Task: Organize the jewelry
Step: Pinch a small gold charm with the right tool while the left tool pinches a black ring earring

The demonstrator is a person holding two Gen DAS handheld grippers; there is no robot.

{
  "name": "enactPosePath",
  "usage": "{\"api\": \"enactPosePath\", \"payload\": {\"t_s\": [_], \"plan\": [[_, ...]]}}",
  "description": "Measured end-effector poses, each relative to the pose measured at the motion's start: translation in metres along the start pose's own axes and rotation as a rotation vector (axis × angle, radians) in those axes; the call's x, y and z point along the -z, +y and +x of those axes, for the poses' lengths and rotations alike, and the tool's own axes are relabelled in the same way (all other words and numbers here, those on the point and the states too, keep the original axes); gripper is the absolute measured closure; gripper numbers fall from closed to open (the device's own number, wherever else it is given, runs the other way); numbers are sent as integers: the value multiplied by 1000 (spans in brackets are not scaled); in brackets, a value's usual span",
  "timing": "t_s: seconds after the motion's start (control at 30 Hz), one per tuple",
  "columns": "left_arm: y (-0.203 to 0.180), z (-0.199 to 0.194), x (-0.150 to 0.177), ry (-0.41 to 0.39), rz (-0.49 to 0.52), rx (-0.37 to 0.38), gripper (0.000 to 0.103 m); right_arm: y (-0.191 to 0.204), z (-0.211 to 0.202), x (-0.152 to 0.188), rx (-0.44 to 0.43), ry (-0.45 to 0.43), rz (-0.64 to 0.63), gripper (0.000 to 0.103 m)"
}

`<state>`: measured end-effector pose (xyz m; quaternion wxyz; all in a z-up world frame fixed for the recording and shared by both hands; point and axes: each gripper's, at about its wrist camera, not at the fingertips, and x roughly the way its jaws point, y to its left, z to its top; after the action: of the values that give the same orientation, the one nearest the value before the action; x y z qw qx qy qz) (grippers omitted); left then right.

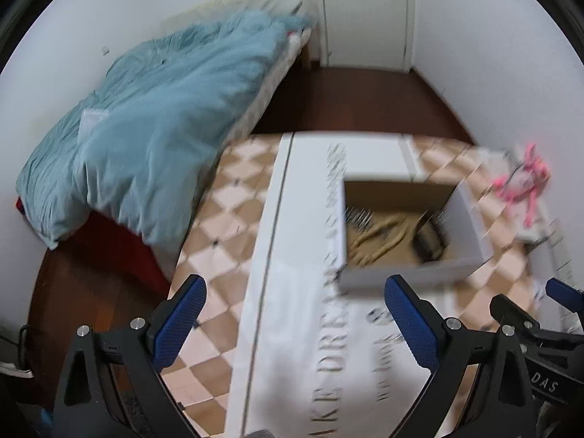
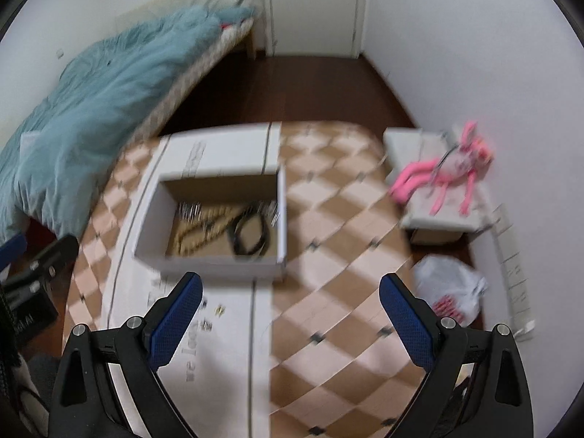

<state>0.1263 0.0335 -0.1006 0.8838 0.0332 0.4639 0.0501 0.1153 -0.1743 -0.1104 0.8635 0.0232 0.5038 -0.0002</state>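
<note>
A white cardboard box (image 2: 215, 264) stands open on a white printed cloth (image 2: 219, 346) over a checkered table. Inside lie a beige bead necklace (image 2: 197, 231), a black band (image 2: 250, 235) and some silver pieces (image 2: 191, 210). The box also shows in the left wrist view (image 1: 401, 273), with the necklace (image 1: 379, 235) inside. Small earrings (image 2: 213, 315) lie on the cloth in front of the box. My left gripper (image 1: 292, 314) is open and empty, just before the box. My right gripper (image 2: 290, 314) is open and empty, near the box's right front corner.
A bed with a blue duvet (image 2: 91, 102) runs along the left. A pink plush toy (image 2: 445, 175) lies on a grey stool (image 2: 434, 224) at the right. A white plastic bag (image 2: 449, 288) sits on the dark floor. A white door (image 2: 314, 7) is at the back.
</note>
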Motion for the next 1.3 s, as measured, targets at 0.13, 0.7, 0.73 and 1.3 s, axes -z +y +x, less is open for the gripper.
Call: {"api": "enactPosePath", "payload": {"t_s": [0.13,0.7,0.73,1.3], "plan": [[9,41,29,90,14,-31,3,16,49,31,-74,87,-1,20],[35,95,67,205,7,-36,3,87,96,65,-45,78,-152,69],[35,95,68,206,7,-35,3,89,96,66,-36,71,-161,76],[-35,92,49,169,78,122,4,-6,73,53,-21,25,66,91]]}}
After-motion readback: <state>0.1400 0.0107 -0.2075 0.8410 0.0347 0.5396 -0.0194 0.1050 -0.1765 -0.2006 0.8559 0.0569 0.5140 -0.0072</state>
